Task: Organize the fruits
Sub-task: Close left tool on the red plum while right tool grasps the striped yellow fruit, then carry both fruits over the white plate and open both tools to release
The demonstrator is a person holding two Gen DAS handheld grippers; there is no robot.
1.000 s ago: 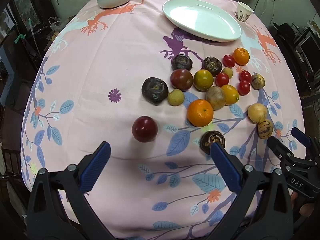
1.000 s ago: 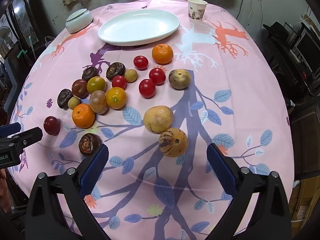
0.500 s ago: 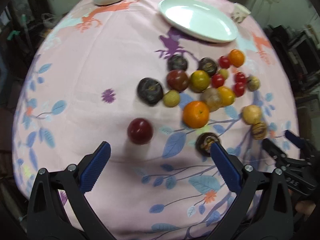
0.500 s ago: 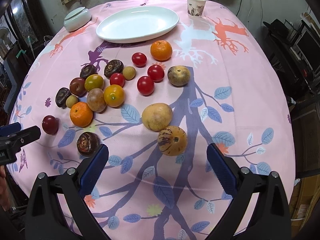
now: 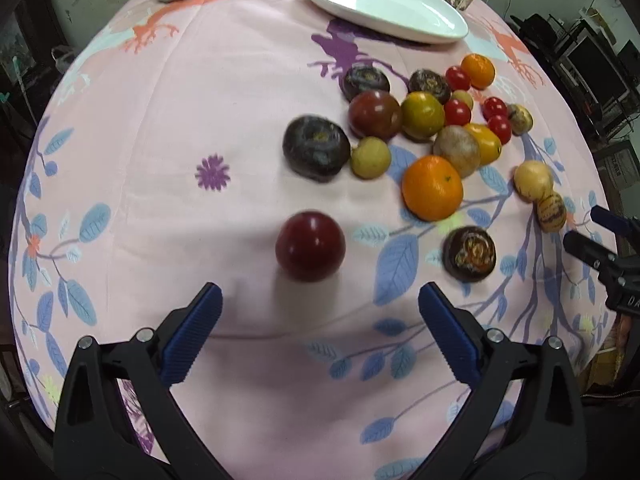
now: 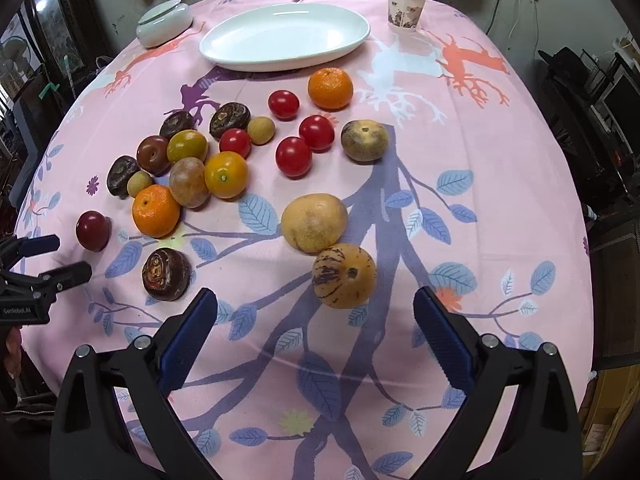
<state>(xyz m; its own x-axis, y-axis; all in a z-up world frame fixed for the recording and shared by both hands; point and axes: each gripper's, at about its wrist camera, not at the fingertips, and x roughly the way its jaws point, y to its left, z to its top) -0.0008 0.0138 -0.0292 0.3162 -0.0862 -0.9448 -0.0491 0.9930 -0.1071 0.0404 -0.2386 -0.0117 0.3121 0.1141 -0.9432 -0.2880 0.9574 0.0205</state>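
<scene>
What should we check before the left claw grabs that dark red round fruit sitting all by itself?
1. Left claw open wide enough for the fruit: ok, its blue pads stand wide apart with nothing between them.
2. Dark red fruit lined up with the claw: ok, it sits just ahead of the gap.
3. Space around the fruit: ok, the nearest neighbours, the orange and the dark wrinkled fruit, lie apart from it.
4. Right claw out of the way: ok, it is open over the striped yellow fruit.
5. White plate free to take fruit: ok, nothing lies on it.
</scene>
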